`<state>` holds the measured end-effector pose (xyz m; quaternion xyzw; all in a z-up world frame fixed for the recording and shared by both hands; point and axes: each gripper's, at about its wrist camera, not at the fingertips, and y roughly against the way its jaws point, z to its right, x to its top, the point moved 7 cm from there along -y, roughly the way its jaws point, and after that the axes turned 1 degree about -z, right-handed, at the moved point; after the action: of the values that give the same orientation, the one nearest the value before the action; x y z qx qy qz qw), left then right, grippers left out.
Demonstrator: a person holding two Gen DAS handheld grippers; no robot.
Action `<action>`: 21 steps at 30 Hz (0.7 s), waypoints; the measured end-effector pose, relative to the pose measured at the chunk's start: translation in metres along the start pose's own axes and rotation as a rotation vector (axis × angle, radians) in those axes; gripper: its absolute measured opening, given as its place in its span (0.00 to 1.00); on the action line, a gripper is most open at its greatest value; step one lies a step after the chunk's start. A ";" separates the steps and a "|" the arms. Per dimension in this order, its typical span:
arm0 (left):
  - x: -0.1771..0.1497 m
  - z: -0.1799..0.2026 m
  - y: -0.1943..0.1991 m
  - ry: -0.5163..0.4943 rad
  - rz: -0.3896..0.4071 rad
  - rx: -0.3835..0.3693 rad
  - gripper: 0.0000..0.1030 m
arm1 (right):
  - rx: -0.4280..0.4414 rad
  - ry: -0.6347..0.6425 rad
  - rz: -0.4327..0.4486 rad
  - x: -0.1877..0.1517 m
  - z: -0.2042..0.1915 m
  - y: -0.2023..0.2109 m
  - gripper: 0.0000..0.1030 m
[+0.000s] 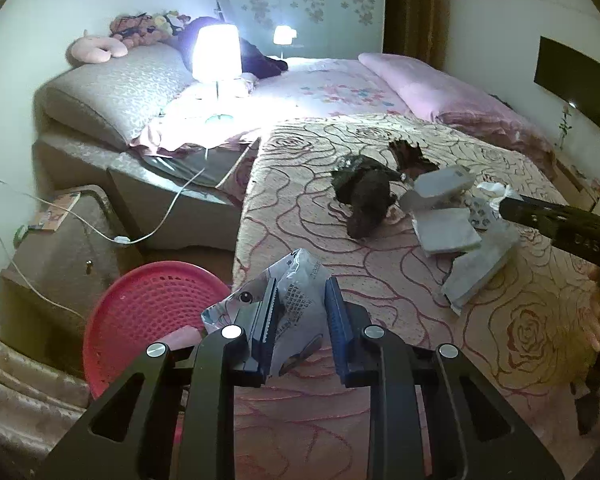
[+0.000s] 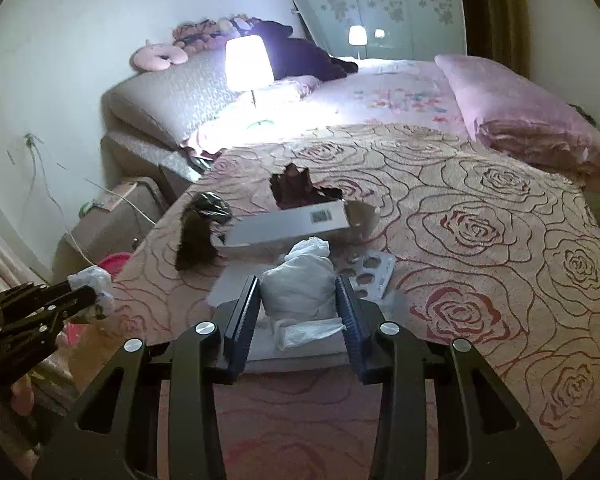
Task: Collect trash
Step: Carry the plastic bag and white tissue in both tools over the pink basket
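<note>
left gripper (image 1: 302,300): jaws narrow, clamped on a crumpled printed wrapper (image 1: 296,280), held over the near left edge of the bed, just beside the red basket
right gripper (image 2: 298,300): jaws drawn in against a white plastic bag (image 2: 298,284), pads pressing both its sides, above the trash pile near the bed's left edge
red basket (image 1: 148,312): on the floor against the bed's near left edge, something pale pink inside
bed (image 2: 480,240): rose-pattern cover, the trash gathered toward its left edge
white box (image 2: 288,226): flat, barcode label up, just behind the white plastic bag
blister pack (image 2: 370,274): flat on the cover, just right of the bag
dark scraps (image 2: 198,240): at the left edge, behind the pile
lamp (image 1: 215,52): lit, at the far left corner of the bed
</note>
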<state>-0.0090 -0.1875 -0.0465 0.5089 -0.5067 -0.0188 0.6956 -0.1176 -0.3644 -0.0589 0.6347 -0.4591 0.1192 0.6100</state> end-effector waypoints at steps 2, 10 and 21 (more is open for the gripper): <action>0.001 -0.005 0.003 0.007 0.005 0.010 0.22 | 0.005 0.010 0.006 0.002 -0.005 0.003 0.37; 0.002 -0.028 0.014 0.041 0.021 0.052 0.22 | 0.042 0.057 0.004 0.004 -0.034 0.003 0.37; 0.005 -0.073 0.026 0.105 0.046 0.135 0.22 | 0.075 0.113 0.005 0.011 -0.070 0.000 0.37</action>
<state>0.0338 -0.1272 -0.0213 0.5434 -0.4812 0.0579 0.6855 -0.0829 -0.3075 -0.0349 0.6483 -0.4207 0.1734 0.6105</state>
